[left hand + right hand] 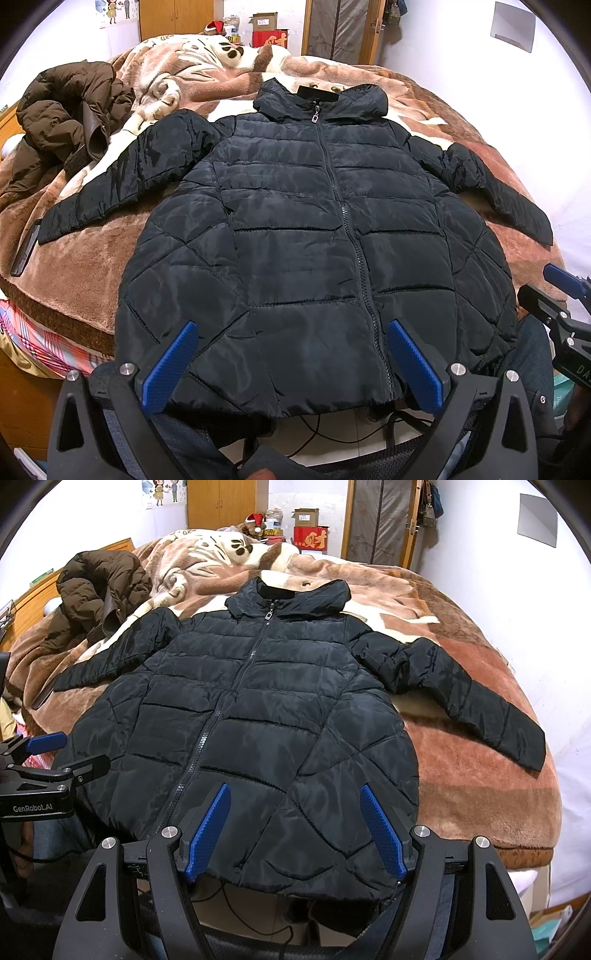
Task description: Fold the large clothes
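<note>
Black puffer jacket is lying front-up and zipped on the brown plush blanket covering the bed, its hem hanging slightly over the near edge of the bed. Only the left wrist view is showing a dark flat object lying on the blanket beside the cuff at 9 o'clock, a strip of plaid bedding below the blanket edge, and the right gripper coming in at 3 o'clock with one blue finger tip showing. Only the right wrist view is showing the whole far sleeve stretching out to 3 o'clock, and the left gripper sitting at 9 o'clock with its body lettered "GenRobot.AI". Both views are taking in the brown jacket heaped at 10 o'clock and the red box beyond the bed at 12 o'clock. In its own view the left gripper is hovering with its jaws released and spread wide, the blue pads framing the hem on the zipper side without touching it. The right gripper is likewise standing released, its pads spread to either side of the hem's other half. The jacket's long axis is running from 6 to 12 o'clock, collar pointing away to 12, sleeves splaying toward 9 and 3.
</note>
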A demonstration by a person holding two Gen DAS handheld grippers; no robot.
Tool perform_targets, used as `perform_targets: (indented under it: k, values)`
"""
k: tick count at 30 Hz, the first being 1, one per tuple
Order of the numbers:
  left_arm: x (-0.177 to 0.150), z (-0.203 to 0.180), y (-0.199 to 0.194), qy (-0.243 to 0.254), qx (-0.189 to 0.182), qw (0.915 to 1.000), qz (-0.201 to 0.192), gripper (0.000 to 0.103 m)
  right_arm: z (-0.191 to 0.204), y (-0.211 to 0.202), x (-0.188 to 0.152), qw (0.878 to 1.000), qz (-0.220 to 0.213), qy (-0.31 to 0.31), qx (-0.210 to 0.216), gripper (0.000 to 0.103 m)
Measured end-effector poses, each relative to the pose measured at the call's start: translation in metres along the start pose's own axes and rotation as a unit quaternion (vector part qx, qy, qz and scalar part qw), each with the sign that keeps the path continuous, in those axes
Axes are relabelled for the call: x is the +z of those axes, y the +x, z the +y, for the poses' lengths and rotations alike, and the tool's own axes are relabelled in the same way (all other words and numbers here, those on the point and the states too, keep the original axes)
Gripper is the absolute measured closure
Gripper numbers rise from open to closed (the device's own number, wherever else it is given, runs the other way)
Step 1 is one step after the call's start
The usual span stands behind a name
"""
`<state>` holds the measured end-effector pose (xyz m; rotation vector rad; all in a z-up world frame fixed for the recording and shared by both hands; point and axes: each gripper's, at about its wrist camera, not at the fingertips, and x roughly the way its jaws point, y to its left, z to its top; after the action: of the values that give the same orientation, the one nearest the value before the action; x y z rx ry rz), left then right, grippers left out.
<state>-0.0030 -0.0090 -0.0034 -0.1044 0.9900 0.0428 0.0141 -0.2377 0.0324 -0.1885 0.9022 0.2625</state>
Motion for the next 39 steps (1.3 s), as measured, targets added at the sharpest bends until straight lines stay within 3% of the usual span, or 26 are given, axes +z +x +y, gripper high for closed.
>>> perform_targets:
  k: [39]
  values:
    - [-0.0068,-0.0064,0.0002,-0.001,-0.003,1.0000,0.004,0.000,0.0008,0.0004,-0.0022,1.000,0.001,0.000,0.000,0.030]
